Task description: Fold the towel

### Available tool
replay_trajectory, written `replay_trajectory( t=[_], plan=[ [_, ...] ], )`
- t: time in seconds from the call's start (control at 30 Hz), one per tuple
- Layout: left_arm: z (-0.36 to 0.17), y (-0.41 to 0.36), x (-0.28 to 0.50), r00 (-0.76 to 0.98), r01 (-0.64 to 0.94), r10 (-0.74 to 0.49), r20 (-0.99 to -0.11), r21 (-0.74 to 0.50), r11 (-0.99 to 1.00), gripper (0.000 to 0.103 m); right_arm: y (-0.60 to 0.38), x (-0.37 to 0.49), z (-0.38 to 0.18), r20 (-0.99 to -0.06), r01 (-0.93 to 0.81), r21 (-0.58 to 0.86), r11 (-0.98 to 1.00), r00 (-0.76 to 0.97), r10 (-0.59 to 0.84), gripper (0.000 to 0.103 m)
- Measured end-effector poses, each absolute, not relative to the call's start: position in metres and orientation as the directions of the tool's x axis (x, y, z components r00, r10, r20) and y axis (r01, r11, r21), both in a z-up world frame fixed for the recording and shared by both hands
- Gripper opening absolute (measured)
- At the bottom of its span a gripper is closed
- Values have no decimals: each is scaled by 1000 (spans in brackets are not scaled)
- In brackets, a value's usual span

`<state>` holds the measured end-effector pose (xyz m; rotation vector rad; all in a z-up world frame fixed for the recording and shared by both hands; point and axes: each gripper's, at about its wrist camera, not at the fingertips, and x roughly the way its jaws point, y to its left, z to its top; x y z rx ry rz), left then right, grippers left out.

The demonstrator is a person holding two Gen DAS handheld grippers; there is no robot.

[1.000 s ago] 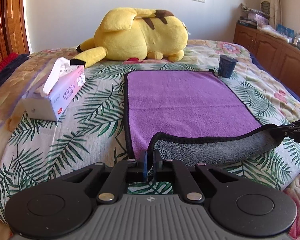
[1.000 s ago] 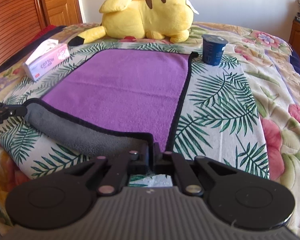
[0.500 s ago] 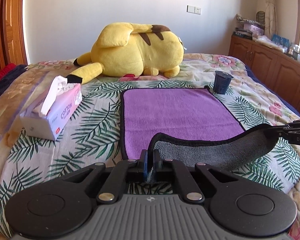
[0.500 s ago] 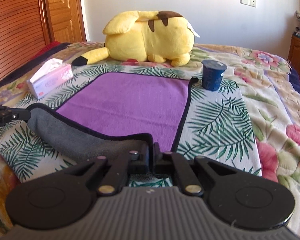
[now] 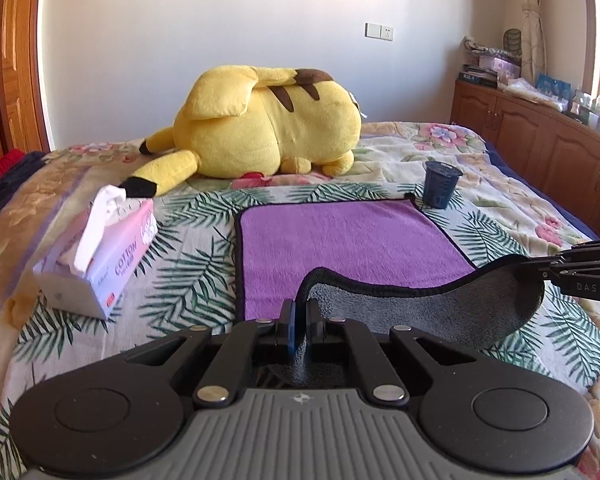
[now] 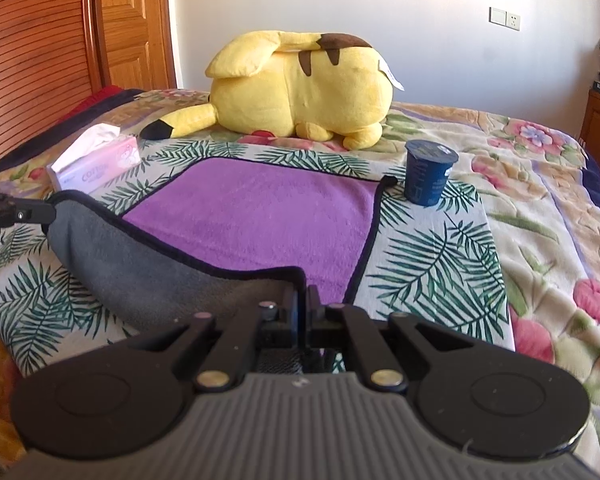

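Note:
A purple towel [image 5: 348, 240] with a black hem and grey underside lies on the bed; it also shows in the right wrist view [image 6: 260, 216]. Its near edge is lifted and shows the grey side [image 5: 440, 312]. My left gripper [image 5: 300, 312] is shut on the near left corner. My right gripper [image 6: 302, 300] is shut on the near right corner. Each gripper shows in the other's view, the right gripper [image 5: 556, 268] at the right edge and the left gripper [image 6: 44, 212] at the left edge. The far edge lies flat.
A yellow plush toy [image 5: 260, 124] lies behind the towel. A dark blue cup [image 5: 440, 184] stands at the towel's far right corner. A pink tissue box [image 5: 104, 256] sits to the left. Wooden cabinets [image 5: 540, 140] line the right wall, a wooden door [image 6: 132, 24] the left.
Both grippers have risen with the towel's near corners. The near edge hangs higher off the bed, showing more grey underside.

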<state>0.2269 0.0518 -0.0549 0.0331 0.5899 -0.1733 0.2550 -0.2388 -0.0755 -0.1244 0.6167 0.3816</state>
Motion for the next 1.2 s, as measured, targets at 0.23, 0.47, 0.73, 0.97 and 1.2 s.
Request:
replay_trajectory(
  t=[0.23, 0.47, 0.73, 0.97, 1.2],
  plan=[
    [-44, 50, 234, 830, 187, -159, -535, -2, 982, 0, -240, 263, -72, -569, -393, -11, 919, 759, 317, 4],
    [-38, 48, 244, 834, 199, -160, -527, 17, 980, 0, -239, 271, -66, -552, -397, -43, 917, 774, 310, 4],
    [-36, 48, 262, 835, 212, -160, -526, 40, 976, 0, -236, 283, -60, -534, -405, -76, 911, 788, 306, 4],
    [-34, 46, 276, 836, 221, -165, -523, 46, 974, 0, -230, 293, -58, -528, -420, -109, 901, 792, 306, 4],
    [-28, 47, 289, 842, 218, -162, -514, 51, 975, 0, -227, 305, -48, -505, -419, -131, 898, 808, 303, 4]
  ],
)
